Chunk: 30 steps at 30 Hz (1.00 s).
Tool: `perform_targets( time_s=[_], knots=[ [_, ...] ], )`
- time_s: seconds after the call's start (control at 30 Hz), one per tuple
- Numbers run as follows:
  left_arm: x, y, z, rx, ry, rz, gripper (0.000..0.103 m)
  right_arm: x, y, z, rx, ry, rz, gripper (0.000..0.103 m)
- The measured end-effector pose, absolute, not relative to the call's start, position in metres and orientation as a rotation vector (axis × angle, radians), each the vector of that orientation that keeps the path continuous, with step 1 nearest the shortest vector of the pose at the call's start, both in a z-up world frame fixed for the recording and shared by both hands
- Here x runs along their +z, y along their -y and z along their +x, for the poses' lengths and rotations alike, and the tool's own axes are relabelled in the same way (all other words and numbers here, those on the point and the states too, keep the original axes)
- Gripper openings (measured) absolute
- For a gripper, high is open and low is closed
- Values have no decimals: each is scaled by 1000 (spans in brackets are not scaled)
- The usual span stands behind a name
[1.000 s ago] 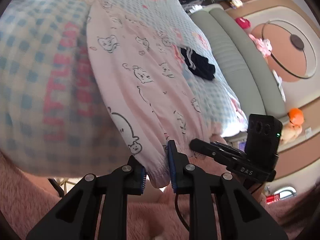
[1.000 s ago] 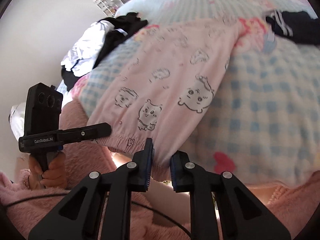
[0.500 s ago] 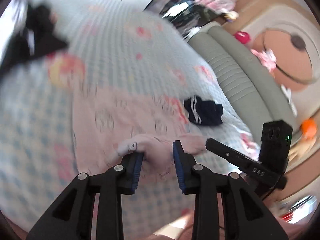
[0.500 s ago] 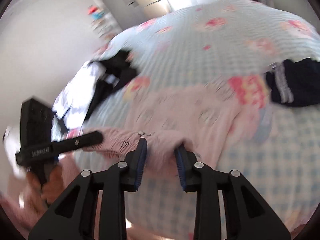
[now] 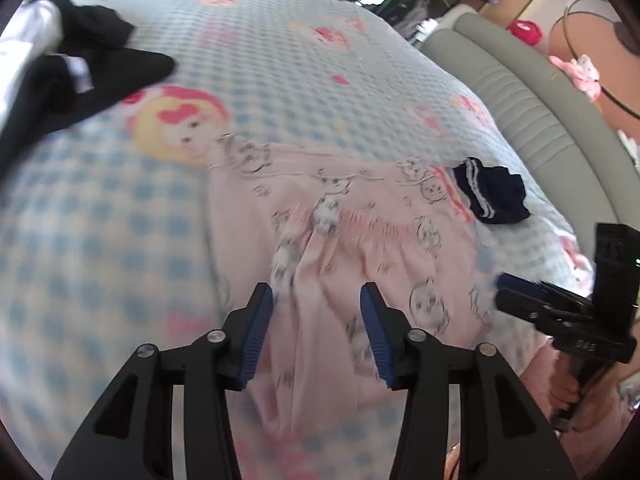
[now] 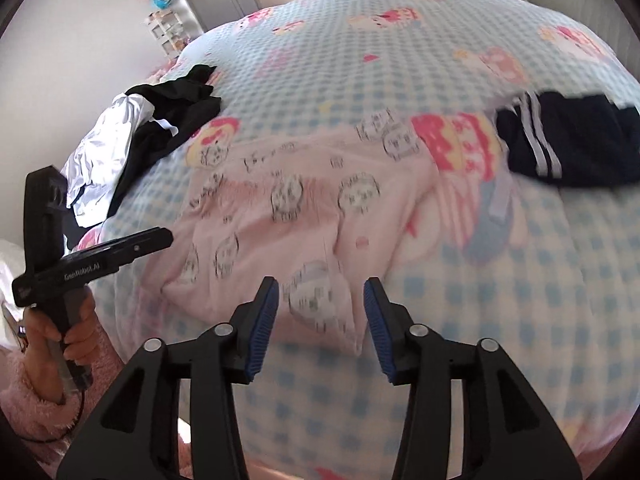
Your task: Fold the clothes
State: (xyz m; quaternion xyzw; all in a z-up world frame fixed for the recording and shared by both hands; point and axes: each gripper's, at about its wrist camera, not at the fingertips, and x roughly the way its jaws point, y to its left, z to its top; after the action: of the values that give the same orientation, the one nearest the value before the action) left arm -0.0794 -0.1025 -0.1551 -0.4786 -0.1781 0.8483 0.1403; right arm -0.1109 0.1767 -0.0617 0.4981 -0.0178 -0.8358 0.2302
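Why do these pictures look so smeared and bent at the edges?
Left wrist view: fisheye lens curves the bed; pink pajamas smeared by motion, open left gripper sharp. Right wrist view: the same pajamas and checks blurred, right gripper crisp, daylight bright.

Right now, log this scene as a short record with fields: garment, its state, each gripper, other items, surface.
garment: pink pyjama bottoms with cartoon animal print
state: lying doubled over on the bed, elastic cuffs laid on top
left gripper: open, above the near edge of the garment, holding nothing
right gripper: open, above the near edge, holding nothing
other items: navy striped shorts beside the garment; black and white clothes pile at the far side
surface: blue checked bedspread with cartoon prints
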Motion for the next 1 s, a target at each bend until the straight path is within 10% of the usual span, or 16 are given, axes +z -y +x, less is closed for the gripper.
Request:
perform_targets(
  time_s=[0.1, 0.17, 0.27, 0.43, 0.57, 0.67, 0.73, 1.0],
  knots=[
    [-172, 94, -93, 2308, 552, -1425, 48, -92, -160, -137, -2178, -6, 1465, 52],
    [-181, 93, -95, 2253, 636, -1419, 42, -115, -151, -140, -2079, -10, 1546, 28],
    [-173, 97, -87, 2355, 587, -1365, 14, -112, -144, -129, -2102, -56, 1499, 15],
    [-143, 94, -82, 2409, 500, -1251, 14, -79, -133, -121, -2191, -176, 1363, 12],
    [-172, 99, -104, 2328, 557, -1394, 49, -87, -120, -128, -2129, -233, 1403, 24],
    [-183, 100, -103, 2352, 578, -1429, 34, -115, -121, -139, -2075, -181, 1527, 30],
    [-179, 96, -98, 2390, 552, -1400, 15, -109, -126, -136, -2092, -145, 1492, 12],
    [-131, 91, -126, 2531, 449, -1252, 9, -29, -129, -144, -2229, -137, 1072, 8]
  ],
)
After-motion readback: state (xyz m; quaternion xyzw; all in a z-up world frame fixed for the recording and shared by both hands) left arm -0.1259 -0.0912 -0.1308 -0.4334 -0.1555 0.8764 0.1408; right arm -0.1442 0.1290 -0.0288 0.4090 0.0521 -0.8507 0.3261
